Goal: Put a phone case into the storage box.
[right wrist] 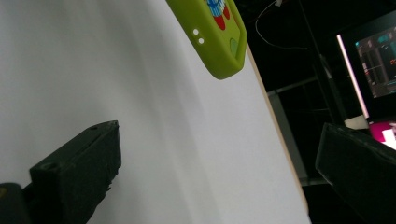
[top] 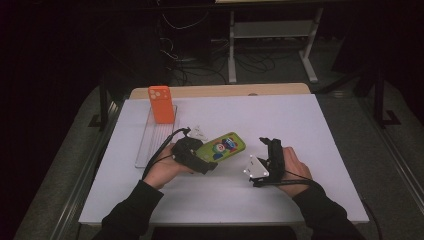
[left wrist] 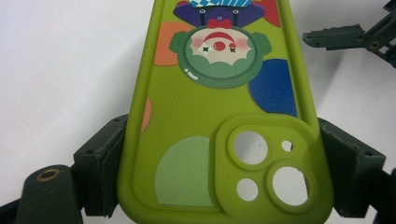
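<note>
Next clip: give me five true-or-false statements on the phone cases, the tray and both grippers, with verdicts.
1. The left gripper is shut on the green phone case. True.
2. The right gripper grips the green case too. False: its jaws stand open and hold nothing.
3. The orange phone case stands upright at the clear tray's far end. True.
4. The green case shows a clown picture. True.
5. The orange case lies flat on the white table. False: it is upright at the tray.
</note>
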Motion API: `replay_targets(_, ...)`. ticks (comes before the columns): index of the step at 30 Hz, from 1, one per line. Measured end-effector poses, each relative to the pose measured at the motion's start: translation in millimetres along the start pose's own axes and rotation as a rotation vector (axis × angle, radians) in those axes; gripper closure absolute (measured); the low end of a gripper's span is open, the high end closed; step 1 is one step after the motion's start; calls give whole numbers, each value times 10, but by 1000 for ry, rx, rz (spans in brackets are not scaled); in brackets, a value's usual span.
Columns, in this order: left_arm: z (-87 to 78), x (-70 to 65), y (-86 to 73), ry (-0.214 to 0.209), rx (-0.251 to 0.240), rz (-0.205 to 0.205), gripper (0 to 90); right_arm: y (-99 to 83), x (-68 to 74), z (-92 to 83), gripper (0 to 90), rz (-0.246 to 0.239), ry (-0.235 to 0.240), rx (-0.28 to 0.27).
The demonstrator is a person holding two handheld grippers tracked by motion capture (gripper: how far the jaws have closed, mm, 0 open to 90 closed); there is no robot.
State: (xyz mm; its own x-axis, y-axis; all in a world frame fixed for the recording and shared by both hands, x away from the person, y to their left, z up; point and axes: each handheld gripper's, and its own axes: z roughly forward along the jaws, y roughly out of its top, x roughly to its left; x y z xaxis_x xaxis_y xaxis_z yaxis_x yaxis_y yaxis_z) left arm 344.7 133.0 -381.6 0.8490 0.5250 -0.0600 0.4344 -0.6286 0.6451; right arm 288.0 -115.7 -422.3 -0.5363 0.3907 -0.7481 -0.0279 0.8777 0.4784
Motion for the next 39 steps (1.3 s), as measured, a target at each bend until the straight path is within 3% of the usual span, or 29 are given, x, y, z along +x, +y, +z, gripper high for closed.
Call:
replay_targets(2,0,0,0,0,1,0,155,2,3,4,0,-37,-8,-3)
replay_targets(8,-1,-4,-1,-3,-2,-7,155,16,31,-6,0,-49,-32,3)
replay_targets(12,-22,15,5,-3,26,22,155,23,31,-1,0,-156,-65,-2)
replay_targets(15,-20,9,7,-5,26,22,156,42,55,-9,0,-165,-81,-1)
replay_targets(21,-25,5,25,-11,25,19,156,71,96,5,0,-246,-101,-8)
replay_targets(23,-30,24,37,-8,27,42,155,89,96,9,0,-276,-131,-21)
replay_targets(26,-25,29,46,-7,25,41,155,123,117,11,2,-264,-141,-27)
replay_targets(28,-22,28,54,-8,27,34,155,135,121,22,16,-293,-145,-32)
replay_targets(30,-24,36,67,-7,28,38,156,162,125,32,21,-292,-156,-36)
replay_targets(31,-9,16,69,-10,4,7,156,168,120,46,27,-312,-147,-39)
replay_targets(33,-27,43,79,-8,31,44,155,188,123,72,36,-327,-149,-45)
replay_targets(34,-18,31,79,-12,20,20,155,195,132,73,42,-312,-151,-42)
replay_targets(37,-21,45,83,-11,29,34,155,229,140,103,75,-345,-181,-63)
replay_targets(39,-20,45,87,-13,30,37,155,263,137,98,107,-362,-177,-66)
